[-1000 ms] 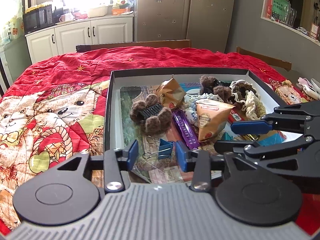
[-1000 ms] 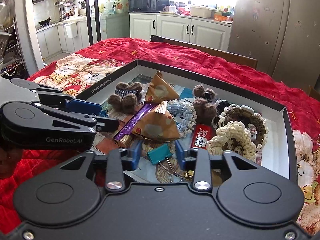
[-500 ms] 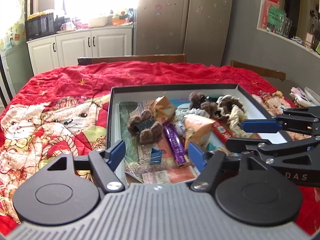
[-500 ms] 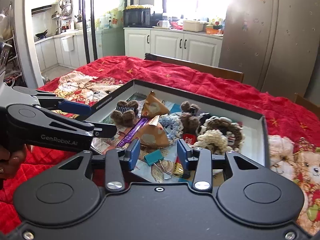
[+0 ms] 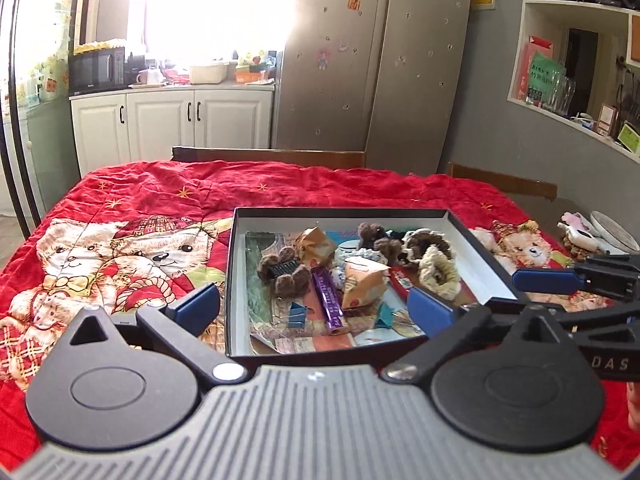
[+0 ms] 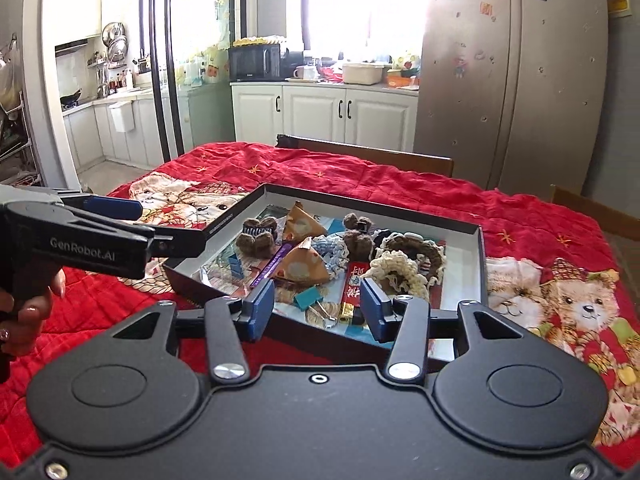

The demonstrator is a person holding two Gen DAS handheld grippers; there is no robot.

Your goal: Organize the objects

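Observation:
A black box [image 5: 236, 280] with a white inside lies on the table and holds several small items. Among them are a brown fuzzy hair clip [image 5: 286, 272], a purple bar [image 5: 330, 300], a brown triangular packet [image 5: 364, 284], a blue binder clip [image 5: 297, 315] and a cream crochet scrunchie [image 5: 438, 268]. My left gripper [image 5: 314, 310] hovers above the box's near edge, its jaws opening wide with nothing between them. My right gripper [image 6: 318, 304] hangs over the near corner, above a teal binder clip [image 6: 308, 298] and a red packet [image 6: 354, 284]. Its jaws are opening and are empty.
A red bear-print quilt [image 5: 120, 248] covers the table. Wooden chair backs [image 5: 272, 156] stand along the far edge. A white dish [image 5: 614, 234] and small toys sit at the far right. A person's hand [image 6: 28, 308] grips the left gripper's handle.
Both grippers have risen and drawn back from the box. The left jaws spread from around the blue binder clip to wide open, and the clip lies in the box. The right jaws widened a little.

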